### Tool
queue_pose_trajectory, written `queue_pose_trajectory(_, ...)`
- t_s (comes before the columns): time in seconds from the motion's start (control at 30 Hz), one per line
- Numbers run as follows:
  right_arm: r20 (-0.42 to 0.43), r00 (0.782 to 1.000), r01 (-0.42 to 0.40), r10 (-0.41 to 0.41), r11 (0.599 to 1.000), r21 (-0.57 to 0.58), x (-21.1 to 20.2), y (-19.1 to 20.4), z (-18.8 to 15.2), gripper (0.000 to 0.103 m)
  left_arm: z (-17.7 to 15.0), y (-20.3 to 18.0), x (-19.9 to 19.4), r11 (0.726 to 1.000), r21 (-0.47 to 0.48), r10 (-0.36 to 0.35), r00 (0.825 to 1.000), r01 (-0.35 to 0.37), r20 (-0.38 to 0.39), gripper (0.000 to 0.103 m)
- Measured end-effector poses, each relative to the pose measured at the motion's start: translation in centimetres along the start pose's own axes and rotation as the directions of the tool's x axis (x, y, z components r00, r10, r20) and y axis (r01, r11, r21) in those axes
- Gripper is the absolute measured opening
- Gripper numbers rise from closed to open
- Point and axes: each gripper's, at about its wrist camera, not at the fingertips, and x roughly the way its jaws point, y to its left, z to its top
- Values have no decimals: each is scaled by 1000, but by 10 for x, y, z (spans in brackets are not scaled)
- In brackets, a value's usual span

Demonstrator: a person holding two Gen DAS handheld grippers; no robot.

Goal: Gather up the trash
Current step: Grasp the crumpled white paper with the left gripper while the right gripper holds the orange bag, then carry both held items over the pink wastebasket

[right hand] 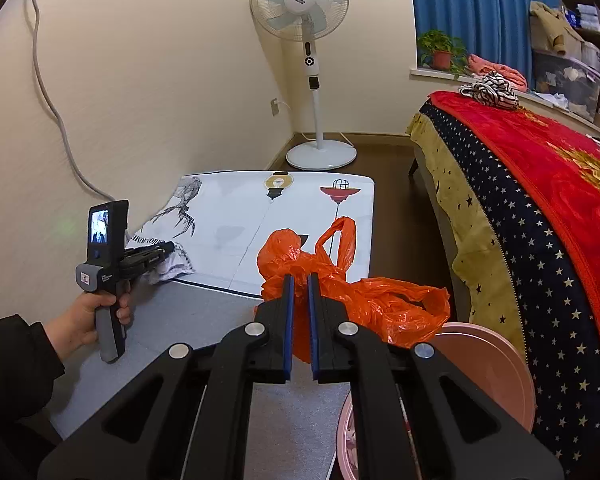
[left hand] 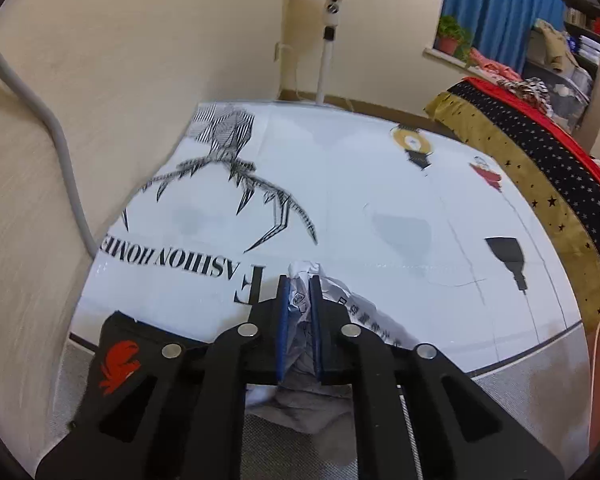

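Our left tool (left hand: pixel 299 280) is clenched on a crumpled white printed paper wad (left hand: pixel 332 300). Our right tool (right hand: pixel 299 280) grips the thin orange plastic bag (right hand: pixel 364 300) lying just ahead on the desk (right hand: pixel 228 312). We judge the paper collected but not yet bagged.

Cream walls (right hand: pixel 160 60) are met by a dark brown floor (right hand: pixel 392 168). A white pedestal fan (right hand: pixel 300 0) is stood in the corner. Blue curtains (right hand: pixel 480 8) are hung above a sill holding a potted plant (right hand: pixel 440 50). A bed (right hand: pixel 540 208) is covered by a red blanket and starred cloth.
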Motion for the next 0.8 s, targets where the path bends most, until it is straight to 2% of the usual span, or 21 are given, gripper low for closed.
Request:
queue_pose_trajectory(0.13,12,1000,7,-7,1000,-8,-3,1,1,7,2,-4,-19,1000,24,-20,999,19,37,6)
queue_pose_trajectory(0.23,30,999,12,-12,1000,-3,-10,1,5,7,6,-10,-50,998,32,-49,996,47,68,6)
queue_pose_trajectory(0.43,96,995,14,-15,1000,10,-58,13,14,7,13,-33,-151,992,77,-115,980,104,163,6)
queue_pose_trajectory(0.6,117,993,4,-9,999,39,-116,23,-12,7,6,-59,-235,980,129,-173,963,149,206,6)
queue_pose_trajectory(0.8,105,994,-7,-6,993,121,-170,21,-53,7,-24,-87,-310,963,154,-249,946,220,208,7)
